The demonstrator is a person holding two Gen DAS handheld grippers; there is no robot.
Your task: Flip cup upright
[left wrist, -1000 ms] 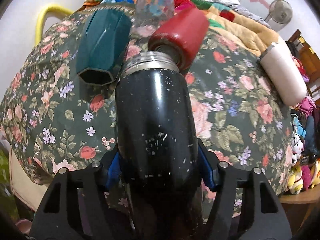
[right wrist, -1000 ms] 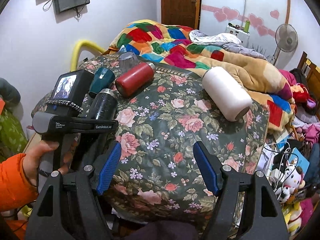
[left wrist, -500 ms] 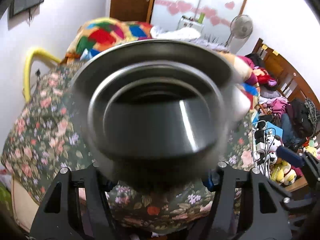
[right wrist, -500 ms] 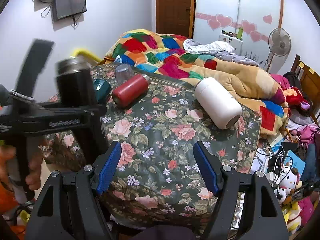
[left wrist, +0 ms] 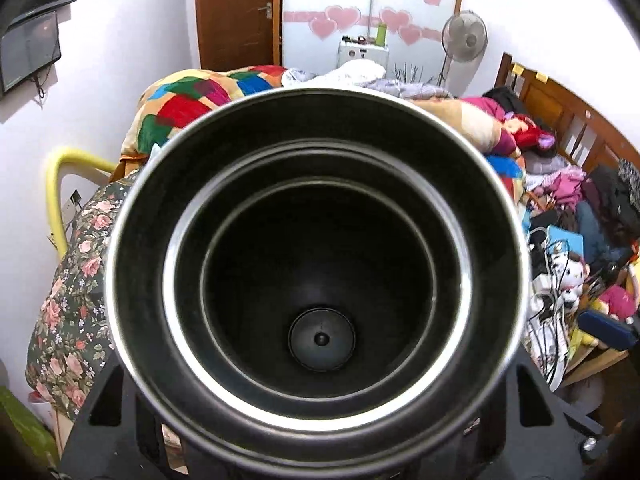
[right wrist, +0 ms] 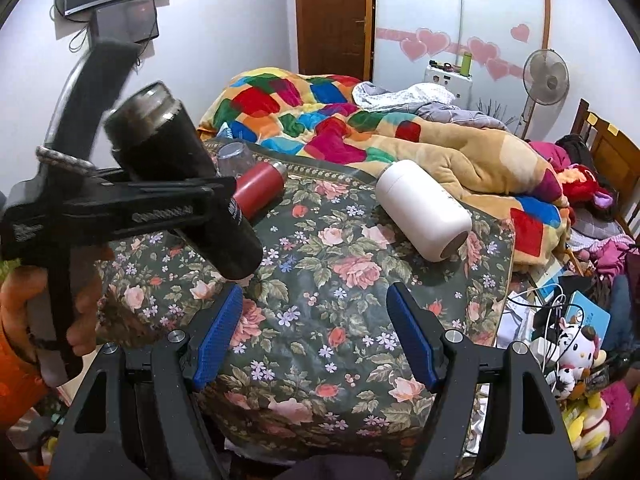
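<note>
A: Where is the black steel cup [right wrist: 188, 184]?

B: Off the bed, in the air at its left end, pinched around its middle by the left gripper [right wrist: 176, 204]. It leans with its silver rim up and to the left, base down toward the floral bedspread [right wrist: 344, 280].

A: And from the left wrist view?

B: Its open mouth fills the frame; you look straight down the dark inside to the round base.

A: The right gripper [right wrist: 316, 336]?

B: Spread wide, blue pads holding nothing, low over the bedspread.

A: Other things?

B: A white cup [right wrist: 424, 210] and a red flask [right wrist: 260, 188] lie on their sides, and a clear glass [right wrist: 234, 158] stands mouth-down behind the flask
</note>
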